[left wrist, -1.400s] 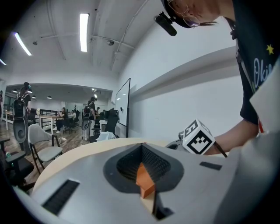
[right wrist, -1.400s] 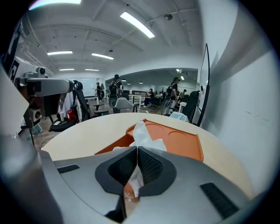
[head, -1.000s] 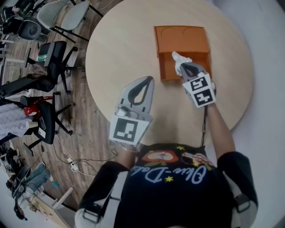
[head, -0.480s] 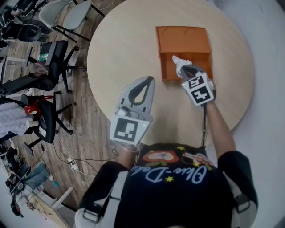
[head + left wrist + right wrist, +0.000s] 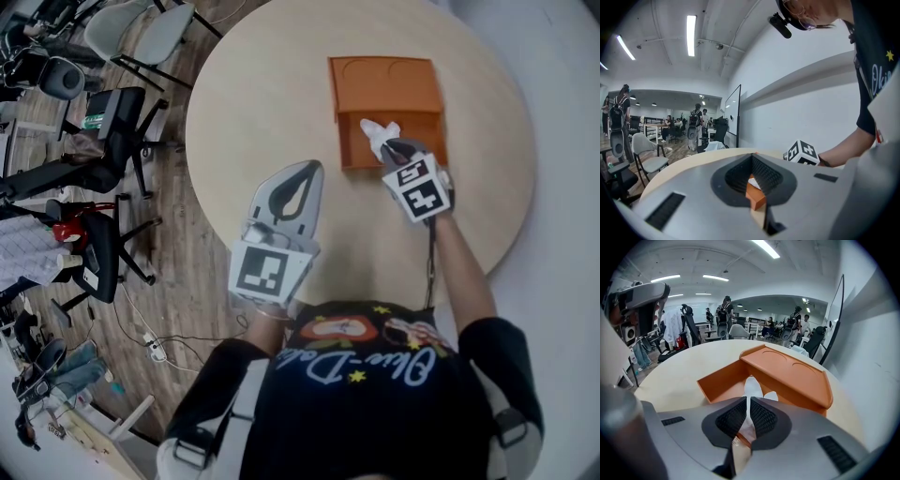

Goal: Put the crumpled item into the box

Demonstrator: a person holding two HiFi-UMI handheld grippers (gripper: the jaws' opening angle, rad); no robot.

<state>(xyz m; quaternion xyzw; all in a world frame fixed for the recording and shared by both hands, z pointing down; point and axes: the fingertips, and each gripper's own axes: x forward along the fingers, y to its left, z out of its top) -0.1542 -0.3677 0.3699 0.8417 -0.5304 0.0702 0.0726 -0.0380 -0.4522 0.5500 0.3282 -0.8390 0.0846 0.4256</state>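
Note:
An orange box (image 5: 386,105) lies on the round table, its lid (image 5: 384,82) folded back on the far side. My right gripper (image 5: 389,150) is shut on a crumpled white paper (image 5: 379,131), held over the open box just inside its near wall. In the right gripper view the paper (image 5: 752,389) sticks out between the closed jaws above the box (image 5: 723,378). My left gripper (image 5: 298,181) hovers over the table to the left of the box, its jaws together with nothing in them. In the left gripper view a corner of the box (image 5: 755,196) shows behind the jaws.
The round wooden table (image 5: 253,103) ends close to my body. Office chairs (image 5: 98,155) and cables stand on the wooden floor to the left. People stand far off in the room in both gripper views.
The right gripper has carried the paper slightly down and further in over the open box. The left gripper has stayed in place.

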